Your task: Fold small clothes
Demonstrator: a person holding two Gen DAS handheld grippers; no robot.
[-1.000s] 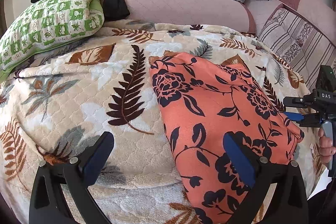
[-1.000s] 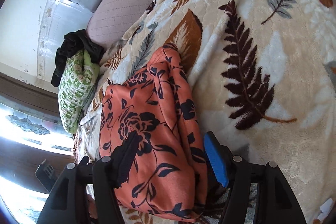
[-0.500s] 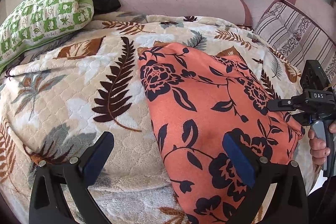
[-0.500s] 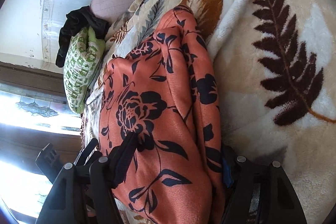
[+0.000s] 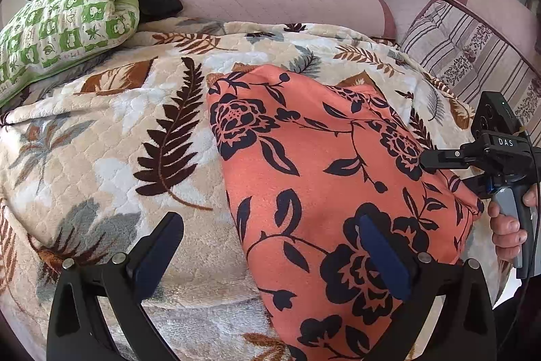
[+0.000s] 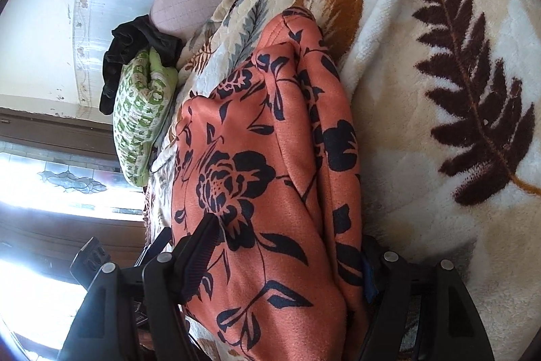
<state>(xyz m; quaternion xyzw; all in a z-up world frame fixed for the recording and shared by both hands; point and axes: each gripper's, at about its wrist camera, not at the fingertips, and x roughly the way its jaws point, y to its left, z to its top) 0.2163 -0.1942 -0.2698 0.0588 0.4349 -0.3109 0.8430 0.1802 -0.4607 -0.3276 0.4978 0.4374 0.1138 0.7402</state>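
One orange floral garment, lengthwise (folded) toward pillows

Orange garment, navy floral; cream blanket, brown ferns.

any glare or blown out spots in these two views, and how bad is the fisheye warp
Right wrist view: the window at lower left is blown out to white, with no detail there; the orange floral garment stays well exposed and sharp. Left wrist view: even daylight with no glare; the leaf-print blanket bulges with barrel distortion, and dark vignette fills the corners in both views.
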